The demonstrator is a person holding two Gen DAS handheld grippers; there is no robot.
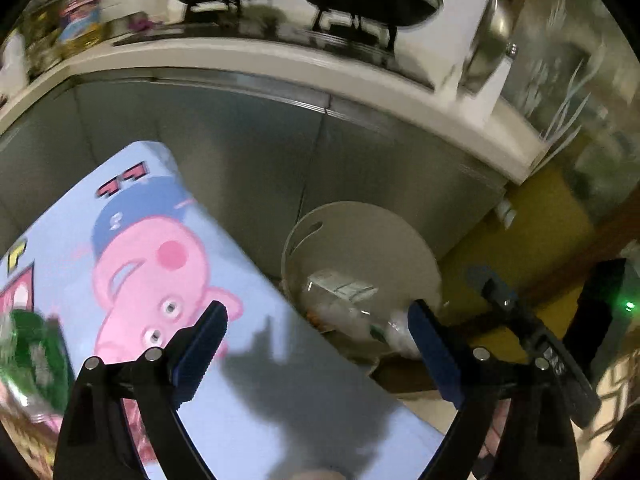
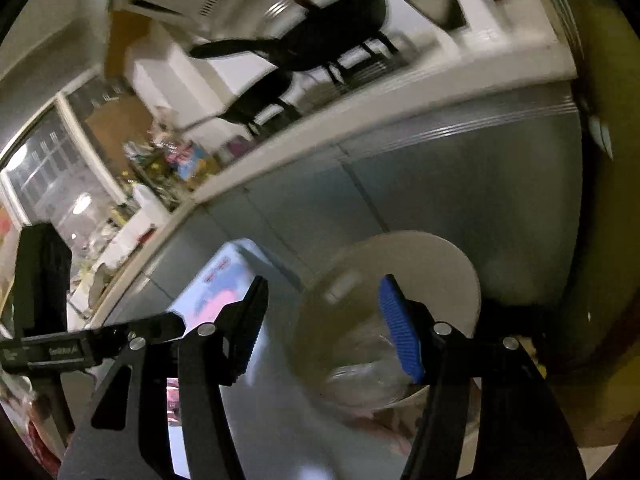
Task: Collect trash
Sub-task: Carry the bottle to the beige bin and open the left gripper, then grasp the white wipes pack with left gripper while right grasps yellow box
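Two grippers hung over the light-blue table (image 1: pixel 280 380) with the pink cartoon pig: our left gripper (image 1: pixel 316 344) had its jaws spread wide with nothing between them, and our right gripper (image 2: pixel 322 328) had its jaws parted and likewise empty. Just past the table's right edge, near the grey cabinet doors (image 1: pixel 248 152), stood the white trash bin (image 1: pixel 360 236) with its lid tipped up, and crumpled clear plastic trash (image 1: pixel 344 300) lay inside it. A green packet (image 1: pixel 32 356) showed blurred at the near left.
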